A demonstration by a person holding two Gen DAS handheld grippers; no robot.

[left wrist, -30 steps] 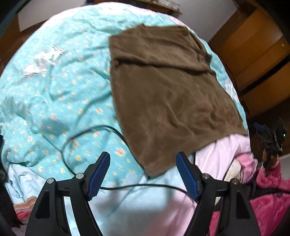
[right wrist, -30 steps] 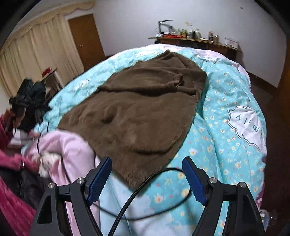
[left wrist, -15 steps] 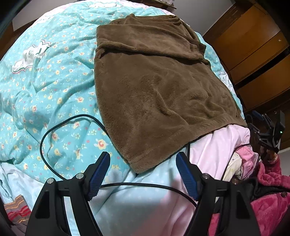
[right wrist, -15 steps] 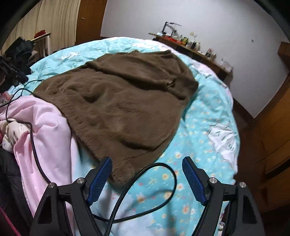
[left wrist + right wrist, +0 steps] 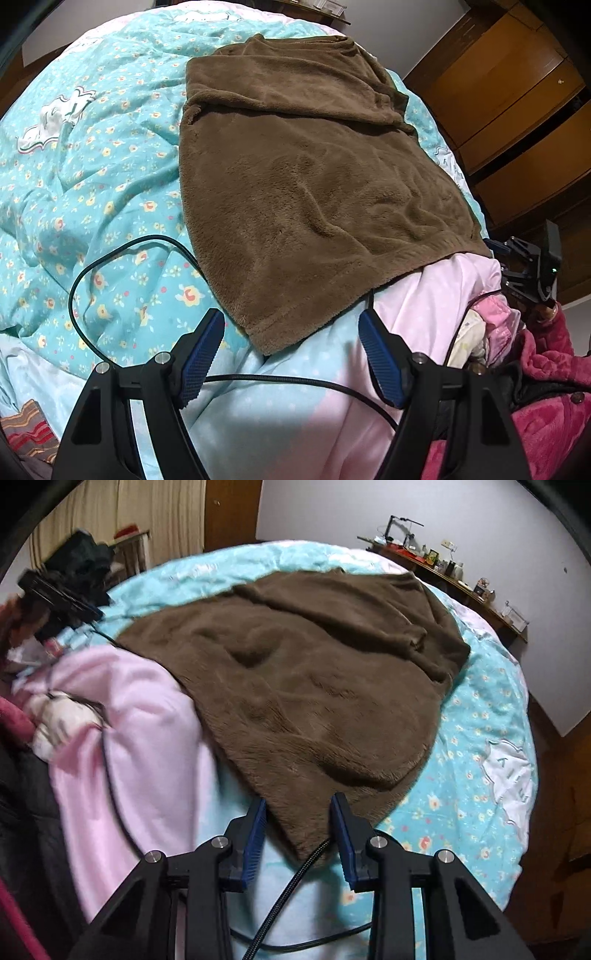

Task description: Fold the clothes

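Left gripper (image 5: 290,341): jaws spread wide, poised just short of the brown garment (image 5: 306,177) corner. Right gripper (image 5: 300,825): jaws narrowed, flanking its opposite corner, apparently not yet clamped.

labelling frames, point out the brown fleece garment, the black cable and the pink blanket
brown fleece garment (image 5: 306,177), left wrist view, middle of its body
black cable (image 5: 110,254), left wrist view, its loop
pink blanket (image 5: 147,723), right wrist view, its top

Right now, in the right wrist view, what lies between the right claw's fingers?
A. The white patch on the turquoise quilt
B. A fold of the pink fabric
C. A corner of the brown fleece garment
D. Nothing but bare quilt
C: the near corner of the brown fleece garment sits between the partly closed fingers of the right claw, with a black cable running under it.
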